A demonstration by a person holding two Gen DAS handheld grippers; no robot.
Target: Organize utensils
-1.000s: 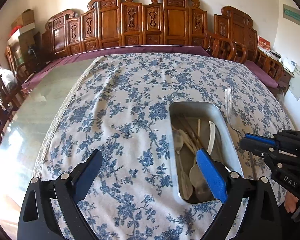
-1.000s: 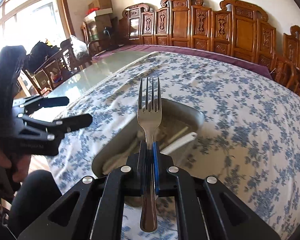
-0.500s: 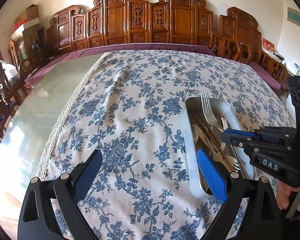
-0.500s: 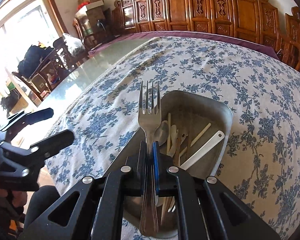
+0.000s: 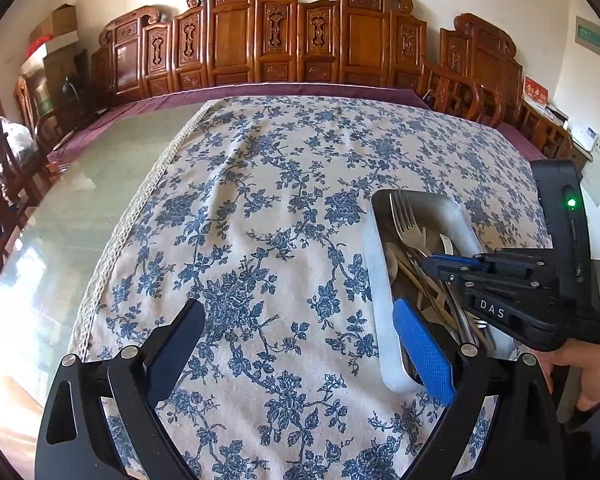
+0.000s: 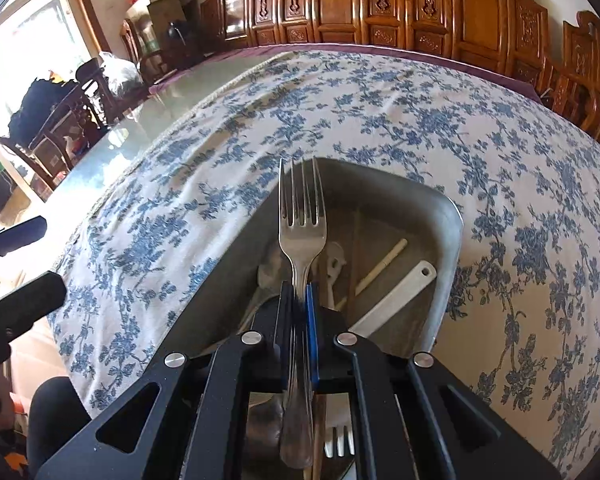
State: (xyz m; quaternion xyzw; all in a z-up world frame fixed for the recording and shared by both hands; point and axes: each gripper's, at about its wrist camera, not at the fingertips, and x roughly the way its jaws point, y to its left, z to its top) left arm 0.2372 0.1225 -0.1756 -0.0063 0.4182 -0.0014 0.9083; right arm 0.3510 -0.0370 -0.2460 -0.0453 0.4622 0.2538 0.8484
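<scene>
A metal fork (image 6: 302, 236) was pinched in the right gripper (image 6: 300, 292) over a metal tray (image 6: 448, 224) of utensils.

The fork stood clamped by its neck between the pressed-together jaws, prongs pointing to the far end of the tray, handle trailing back under the gripper body. In the tray below lay spoons, a white ceramic spoon (image 6: 396, 296), chopsticks (image 6: 380, 268) and a white plastic fork (image 6: 340, 444). The tray sat on a blue-flowered tablecloth (image 5: 260, 200) at the near right of the table. The left gripper (image 5: 304, 340) hung to the left of the tray, its jaws spread wide and empty above the cloth. Carved wooden chairs (image 5: 300, 40) lined the far wall.
</scene>
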